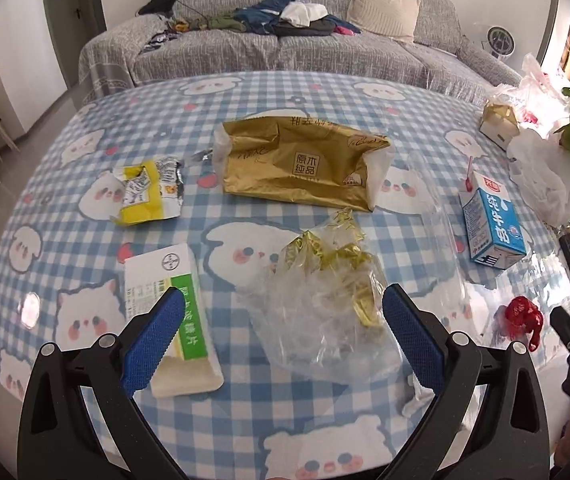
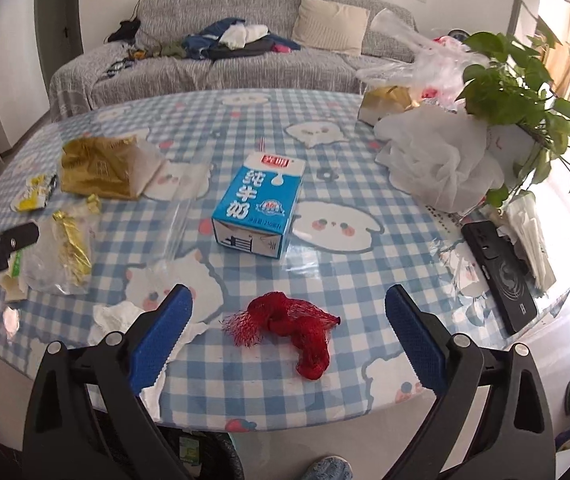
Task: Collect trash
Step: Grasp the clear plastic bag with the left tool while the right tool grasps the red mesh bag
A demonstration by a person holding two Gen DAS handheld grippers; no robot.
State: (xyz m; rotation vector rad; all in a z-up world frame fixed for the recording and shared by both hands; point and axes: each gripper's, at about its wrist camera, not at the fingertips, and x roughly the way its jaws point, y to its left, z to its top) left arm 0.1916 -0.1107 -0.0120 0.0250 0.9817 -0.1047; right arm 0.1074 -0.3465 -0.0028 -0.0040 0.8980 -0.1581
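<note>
A crumpled clear plastic bag [image 1: 325, 300] with gold wrappers lies between the left gripper's [image 1: 281, 314] released fingers; red mesh netting [image 2: 289, 328] lies on the checkered tablecloth [image 2: 365, 184] between the right gripper's [image 2: 289, 316] spread fingers.

milk carton [image 2: 259, 208] behind net scrap [image 2: 293, 328], foil bag [image 2: 99, 168] far left, on table [image 2: 365, 272]

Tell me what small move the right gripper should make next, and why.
Probably ease the right gripper forward and down around the red mesh netting, then close. Its jaws are open and empty, the netting lies on the tablecloth roughly centred between the fingers, and nothing else sits close in front of it.
</note>
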